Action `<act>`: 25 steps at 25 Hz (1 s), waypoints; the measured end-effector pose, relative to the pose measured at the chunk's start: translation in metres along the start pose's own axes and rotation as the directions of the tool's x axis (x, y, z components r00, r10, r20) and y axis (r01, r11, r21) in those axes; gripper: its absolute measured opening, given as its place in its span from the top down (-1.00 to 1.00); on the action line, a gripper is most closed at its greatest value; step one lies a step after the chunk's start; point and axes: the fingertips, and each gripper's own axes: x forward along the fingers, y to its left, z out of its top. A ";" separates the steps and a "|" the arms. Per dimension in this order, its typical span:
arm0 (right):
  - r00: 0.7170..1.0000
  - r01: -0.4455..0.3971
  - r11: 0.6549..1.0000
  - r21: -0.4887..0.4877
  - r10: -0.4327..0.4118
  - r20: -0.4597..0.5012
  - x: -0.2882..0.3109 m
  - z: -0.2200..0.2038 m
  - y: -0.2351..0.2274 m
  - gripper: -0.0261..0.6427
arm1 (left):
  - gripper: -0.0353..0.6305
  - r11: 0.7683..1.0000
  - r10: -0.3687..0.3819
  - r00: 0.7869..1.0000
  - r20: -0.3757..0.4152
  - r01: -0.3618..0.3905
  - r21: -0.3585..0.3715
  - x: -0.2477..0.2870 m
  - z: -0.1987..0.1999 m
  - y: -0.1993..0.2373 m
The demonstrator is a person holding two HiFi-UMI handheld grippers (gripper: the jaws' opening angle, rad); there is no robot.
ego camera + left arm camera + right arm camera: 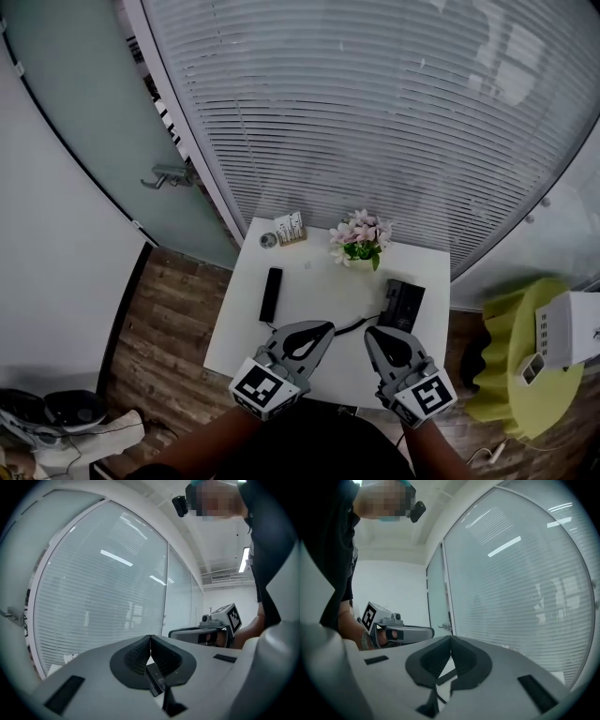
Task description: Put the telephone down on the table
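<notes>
The black telephone handset lies flat on the left part of the white table. Its black base sits at the right, with a dark cord running between them. My left gripper hovers over the table's near edge, shut and empty, just right of the handset. My right gripper is beside it, shut and empty, near the base. In the left gripper view the jaws meet, and part of the handset shows below them. The right gripper view shows jaws touching, tilted up toward the blinds.
A pot of pink flowers and a small card holder stand at the table's far edge, against a glass wall with blinds. A yellow-green stool carrying white papers stands to the right. A door handle is at the left.
</notes>
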 end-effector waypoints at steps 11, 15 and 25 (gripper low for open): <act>1.000 0.002 0.997 -0.077 -0.004 -0.030 0.008 0.014 0.000 0.86 | 0.87 0.998 -0.014 1.000 0.024 0.013 0.068 0.012 0.018 -0.001; 0.999 -0.003 0.994 -0.107 -0.001 -0.036 0.011 0.013 0.004 0.86 | 0.87 0.997 -0.020 0.999 0.030 0.018 0.079 0.012 0.019 0.000; 0.999 0.025 0.992 -0.127 -0.030 -0.036 0.013 0.013 0.007 0.86 | 0.87 0.998 -0.041 0.999 0.033 0.040 0.049 0.013 0.018 -0.004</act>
